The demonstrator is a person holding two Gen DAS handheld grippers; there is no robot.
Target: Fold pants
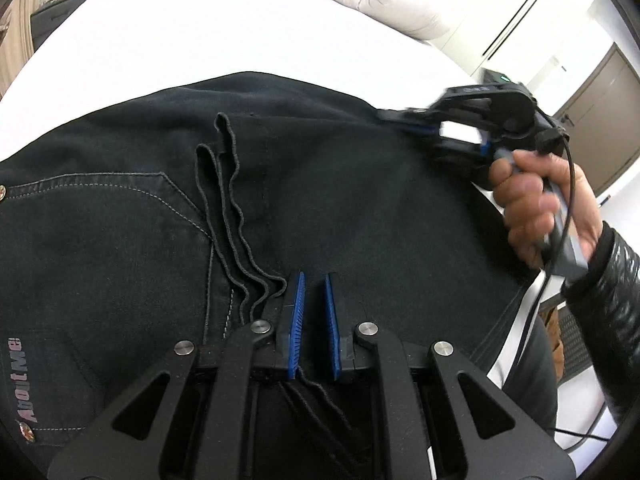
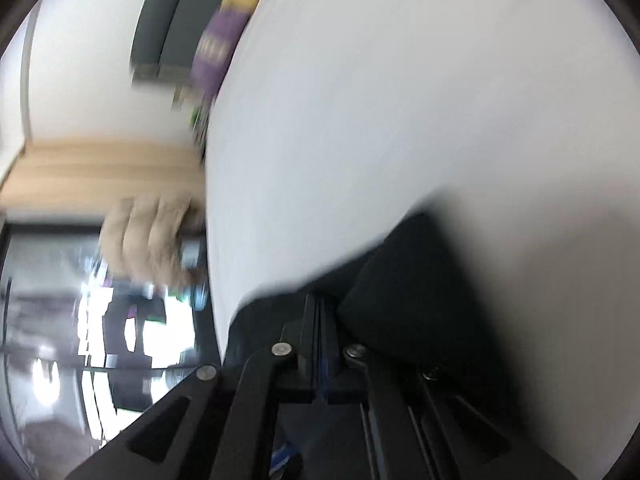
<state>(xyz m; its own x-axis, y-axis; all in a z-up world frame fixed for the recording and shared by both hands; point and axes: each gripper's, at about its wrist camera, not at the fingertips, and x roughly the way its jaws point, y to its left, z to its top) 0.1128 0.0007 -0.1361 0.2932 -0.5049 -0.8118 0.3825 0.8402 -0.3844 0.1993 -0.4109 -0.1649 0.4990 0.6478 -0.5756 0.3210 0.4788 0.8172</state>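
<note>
White bed (image 1: 200, 32) | one pair of black pants (image 1: 320, 200) | two grippers, both closed

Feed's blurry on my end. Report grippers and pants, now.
Left gripper narrow over the pants, grip unclear. Right gripper shut at the far edge, grip unclear. Drawstring loose by left jaws.

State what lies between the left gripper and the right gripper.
Only smooth dark pants cloth, nothing on it; the left wrist view shows this.
</note>
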